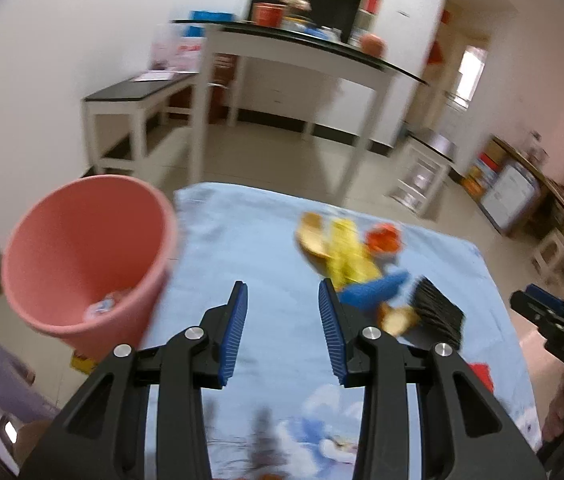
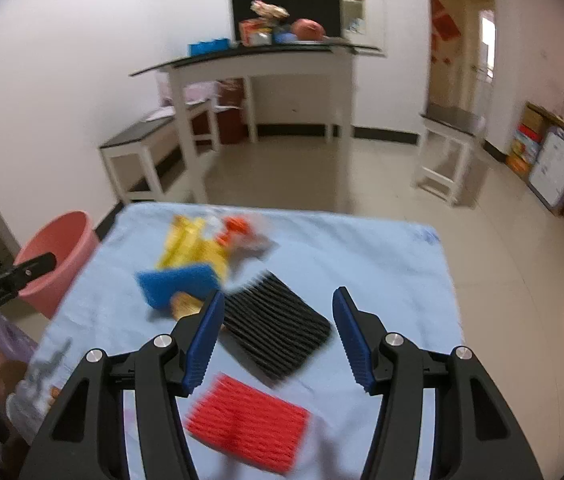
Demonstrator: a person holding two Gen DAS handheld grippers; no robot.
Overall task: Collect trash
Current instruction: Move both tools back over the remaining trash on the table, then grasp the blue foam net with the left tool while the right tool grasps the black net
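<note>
A pink bucket (image 1: 85,256) stands tilted in view at the left edge of the blue-cloth table (image 1: 241,240), with a scrap of trash in its bottom. My left gripper (image 1: 283,285) hangs open and empty over the cloth beside it. On the cloth lie a yellow wrapper (image 1: 348,252), an orange scrap (image 1: 384,238), a blue pad (image 1: 374,290) and a black ribbed pad (image 1: 440,312). My right gripper (image 2: 278,293) is open above the black ribbed pad (image 2: 275,326), touching nothing. A red ribbed pad (image 2: 247,422) lies nearer, the blue pad (image 2: 179,284) and yellow wrapper (image 2: 191,250) to the left.
White tables with black tops (image 2: 257,60) and a low bench (image 2: 141,140) stand against the far wall. A white stool (image 2: 448,152) and a cluttered shelf (image 2: 554,160) stand on the right. Tiled floor (image 2: 302,176) surrounds the table. The pink bucket (image 2: 55,258) is off the table's left corner.
</note>
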